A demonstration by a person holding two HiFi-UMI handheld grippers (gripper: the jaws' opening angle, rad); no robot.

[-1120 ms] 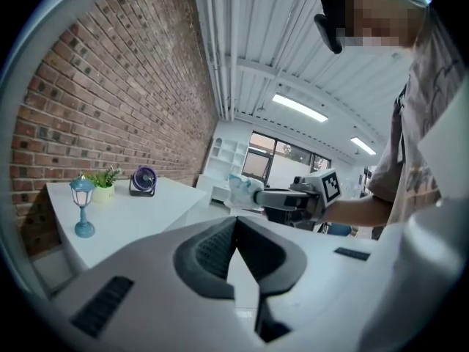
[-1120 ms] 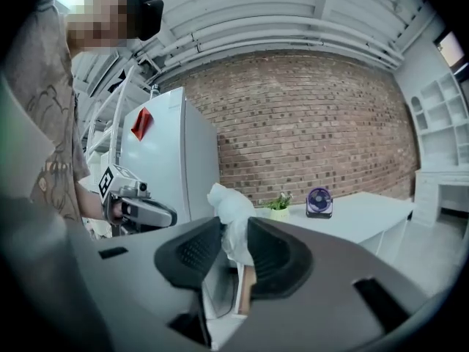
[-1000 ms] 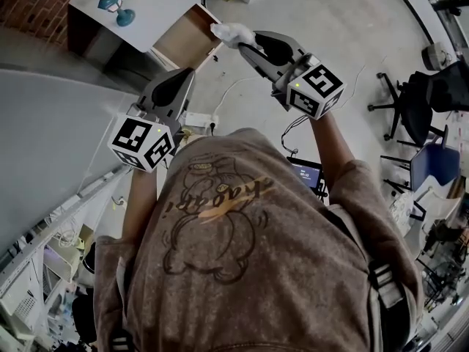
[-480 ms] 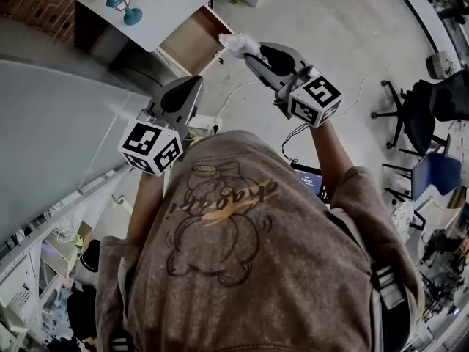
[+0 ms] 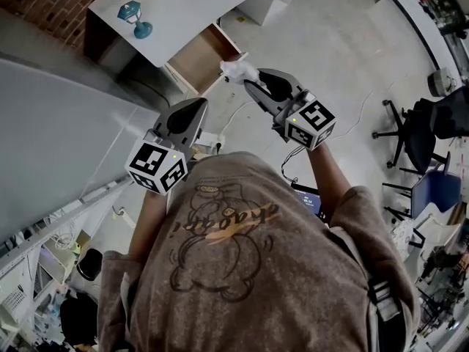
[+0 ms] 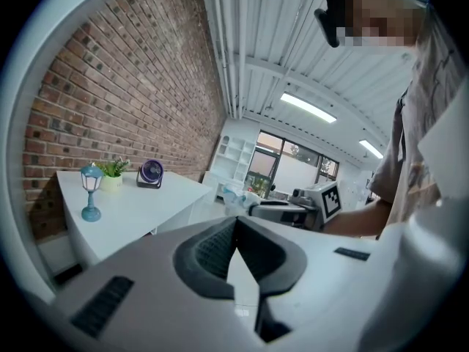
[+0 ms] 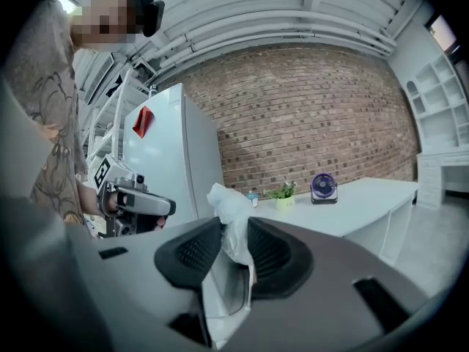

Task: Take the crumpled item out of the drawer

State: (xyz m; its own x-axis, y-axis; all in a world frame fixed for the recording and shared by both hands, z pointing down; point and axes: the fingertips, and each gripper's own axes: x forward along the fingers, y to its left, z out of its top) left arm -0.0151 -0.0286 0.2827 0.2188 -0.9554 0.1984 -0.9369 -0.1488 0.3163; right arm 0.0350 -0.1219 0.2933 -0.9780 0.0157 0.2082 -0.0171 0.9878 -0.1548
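My right gripper [image 5: 250, 83] is shut on the crumpled white item [image 5: 236, 70], which it holds in the air just right of the open drawer's [image 5: 199, 56] front corner. In the right gripper view the white wad [image 7: 230, 215] is pinched between the dark pads [image 7: 196, 254] and sticks up above them. My left gripper [image 5: 189, 114] hangs lower and to the left, in front of my chest. Its jaws are shut with nothing between them, the tips meeting in the left gripper view [image 6: 236, 220]. The drawer's wooden inside looks bare.
The drawer belongs to a white desk [image 5: 198, 6] against a brick wall. A small blue lamp [image 5: 135, 17], a potted plant [image 6: 112, 171] and a purple fan [image 6: 150, 173] stand on it. A tall white cabinet [image 7: 172, 152] rises on the left. Office chairs [image 5: 418, 108] stand far right on the grey floor.
The desk and drawer have slid down and to the right in the head view. Both grippers sit lower in it. The right gripper keeps its hold on the white item.
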